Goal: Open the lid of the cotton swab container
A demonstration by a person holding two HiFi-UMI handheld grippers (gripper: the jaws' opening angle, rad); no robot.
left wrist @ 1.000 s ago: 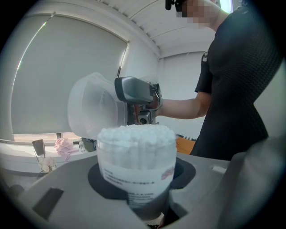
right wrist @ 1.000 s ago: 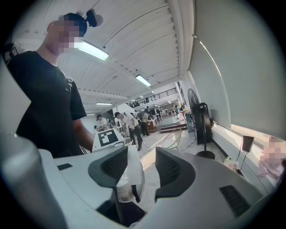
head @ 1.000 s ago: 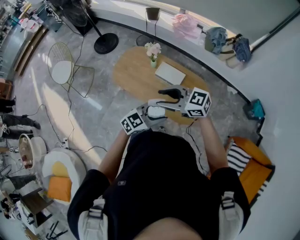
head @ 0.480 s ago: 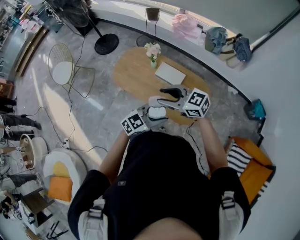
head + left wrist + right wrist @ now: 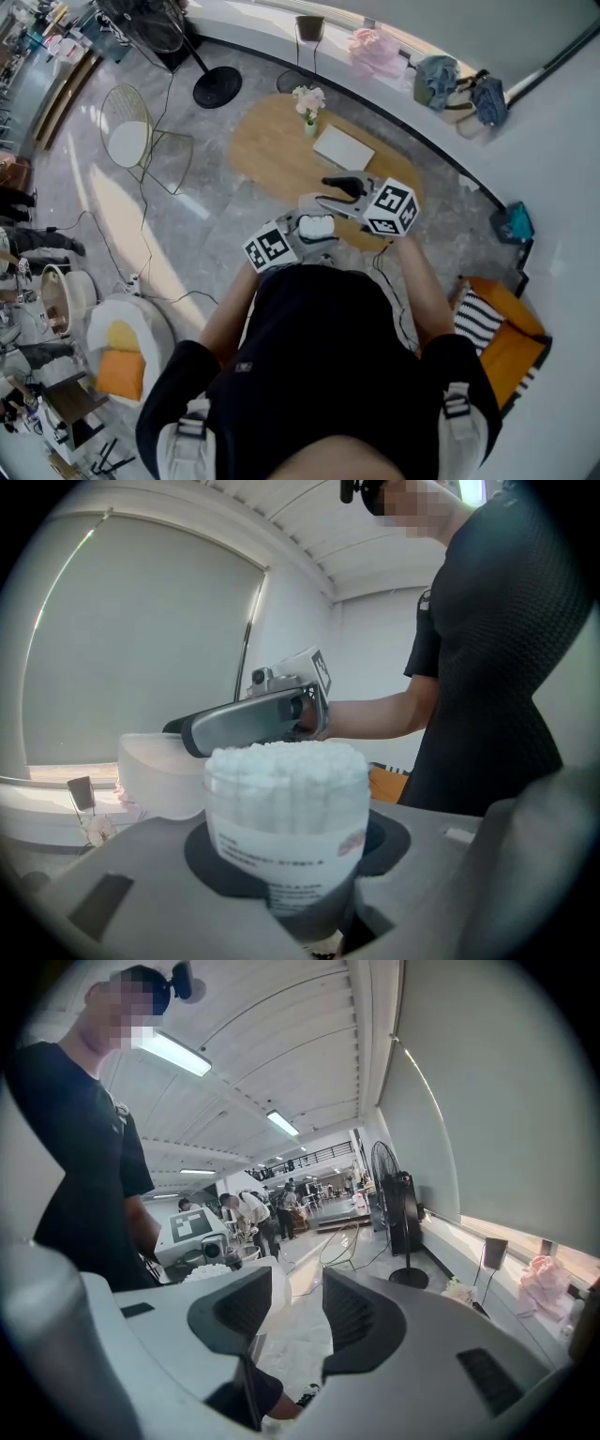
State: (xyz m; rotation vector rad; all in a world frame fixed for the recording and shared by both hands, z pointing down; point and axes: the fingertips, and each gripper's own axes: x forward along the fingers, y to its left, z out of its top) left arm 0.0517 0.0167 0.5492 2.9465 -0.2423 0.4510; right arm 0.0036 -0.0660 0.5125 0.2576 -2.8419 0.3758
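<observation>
**Head view.** An oval wooden table (image 5: 267,150) is seen at upper centre on a grey marbled floor (image 5: 187,225). It bears a flower vase (image 5: 307,103) and a flat white rectangle (image 5: 342,147). A pedestal fan (image 5: 217,87) and a wire chair (image 5: 127,141) stand at upper left.

**Gripper views.** The cotton swab container (image 5: 286,799) is clamped upright at mid-frame by the left gripper (image 5: 295,850), with its lid (image 5: 150,775) hinged open. The right gripper (image 5: 298,1307) is narrow and closing, and the lid's edge is seen in the gap, unpinched.
</observation>
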